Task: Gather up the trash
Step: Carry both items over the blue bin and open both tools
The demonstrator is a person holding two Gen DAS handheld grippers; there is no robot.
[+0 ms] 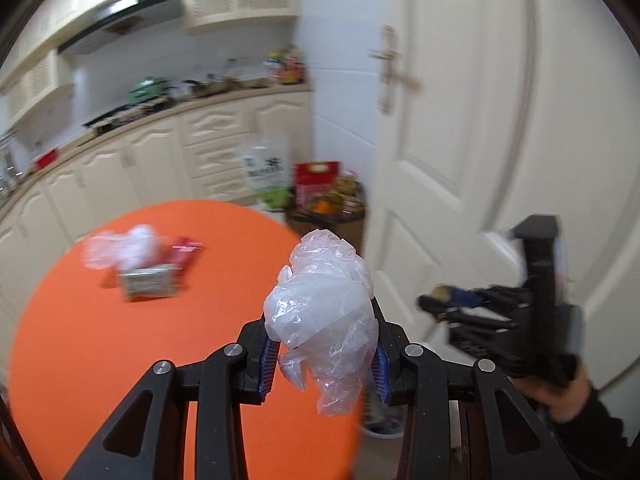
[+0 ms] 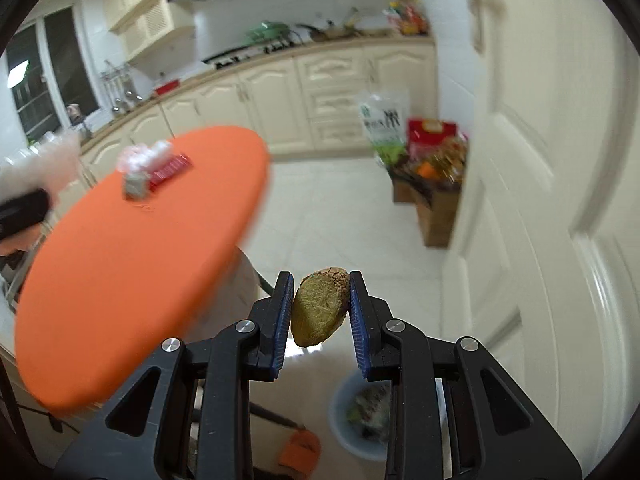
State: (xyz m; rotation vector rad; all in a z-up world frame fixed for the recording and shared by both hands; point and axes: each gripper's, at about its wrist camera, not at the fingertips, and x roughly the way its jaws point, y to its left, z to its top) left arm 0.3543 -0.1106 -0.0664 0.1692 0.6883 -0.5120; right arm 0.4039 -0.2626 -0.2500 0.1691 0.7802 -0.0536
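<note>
Here, round orange table (image 1: pixel 120 360), cream kitchen cabinets (image 2: pixel 272 96), left fingers (image 1: pixel 322 354) gripping crumpled plastic (image 1: pixel 324 312), right fingers (image 2: pixel 320 316) gripping brown scrap (image 2: pixel 318 306)

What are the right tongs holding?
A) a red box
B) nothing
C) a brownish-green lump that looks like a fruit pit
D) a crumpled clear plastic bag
C. In the right wrist view, the right tongs are pinched on a brownish-green lump that looks like a fruit pit; the crumpled plastic bag is in the left tongs instead.
</note>
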